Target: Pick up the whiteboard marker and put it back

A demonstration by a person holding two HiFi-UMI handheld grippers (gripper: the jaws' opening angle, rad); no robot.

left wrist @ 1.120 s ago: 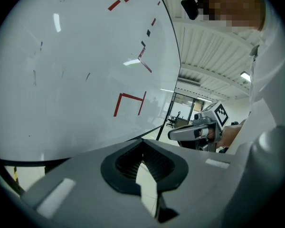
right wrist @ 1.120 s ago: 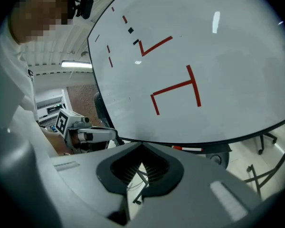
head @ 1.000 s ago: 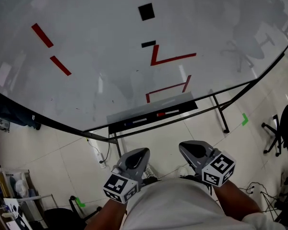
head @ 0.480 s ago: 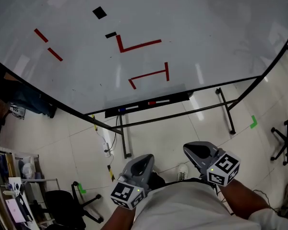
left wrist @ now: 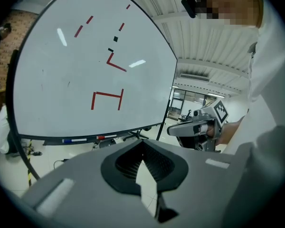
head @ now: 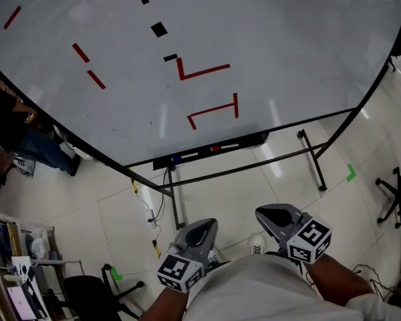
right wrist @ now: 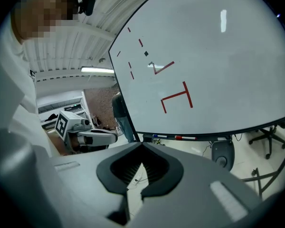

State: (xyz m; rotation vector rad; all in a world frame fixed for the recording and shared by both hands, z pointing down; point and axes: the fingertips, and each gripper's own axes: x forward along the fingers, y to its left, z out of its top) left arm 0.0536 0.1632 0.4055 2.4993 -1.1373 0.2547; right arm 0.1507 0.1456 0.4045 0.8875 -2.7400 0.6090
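Green floor tape (head: 351,173) right of red-capped whiteboard marker (head: 224,147), head view only

Legend: I read the left gripper (head: 198,227) and right gripper (head: 273,212) as smooth grey shells tapering to a point, each carrying a white cube (head: 180,273) printed with black square markers. Seen along the jaws, dark ribbed pads (left wrist: 126,164) sit in a black surround within the grey body, which bears pale rectangular inlays (left wrist: 217,163). The person wears a white top (head: 254,293) with a white sleeve (head: 377,307), and a light shoe (head: 256,247).
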